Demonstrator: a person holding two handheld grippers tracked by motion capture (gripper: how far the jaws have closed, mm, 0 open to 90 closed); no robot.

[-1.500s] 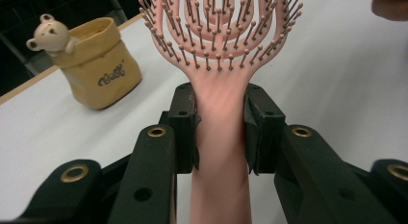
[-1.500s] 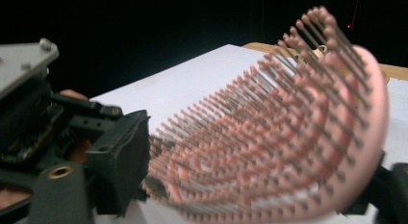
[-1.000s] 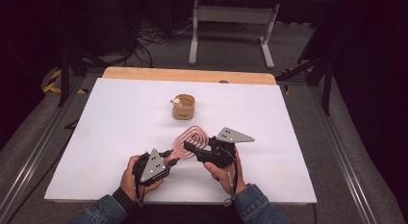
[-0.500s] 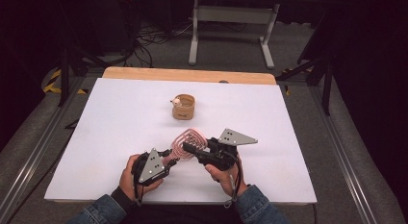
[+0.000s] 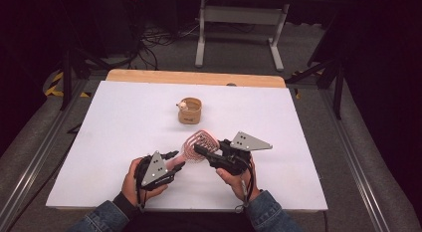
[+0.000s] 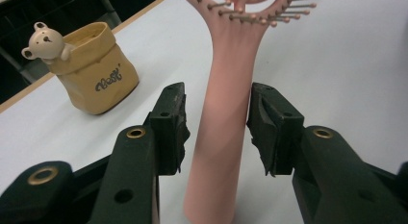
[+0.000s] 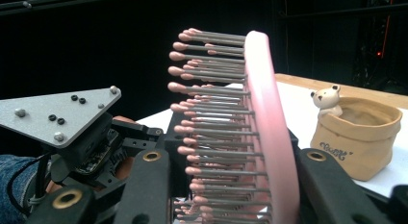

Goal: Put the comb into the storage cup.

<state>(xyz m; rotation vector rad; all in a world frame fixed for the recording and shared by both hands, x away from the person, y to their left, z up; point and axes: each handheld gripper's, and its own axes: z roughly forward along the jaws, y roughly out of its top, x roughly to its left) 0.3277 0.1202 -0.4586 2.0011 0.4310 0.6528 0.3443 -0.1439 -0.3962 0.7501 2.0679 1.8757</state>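
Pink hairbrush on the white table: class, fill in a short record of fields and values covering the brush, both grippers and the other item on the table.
brush: pink hairbrush, held above the white table
right gripper: jaws shut on the brush's bristled head
left gripper: jaws have just been opening, apart on either side of the handle, pads clear of it
other item: tan pouch-shaped pot with a small bear figure at its rim, farther back
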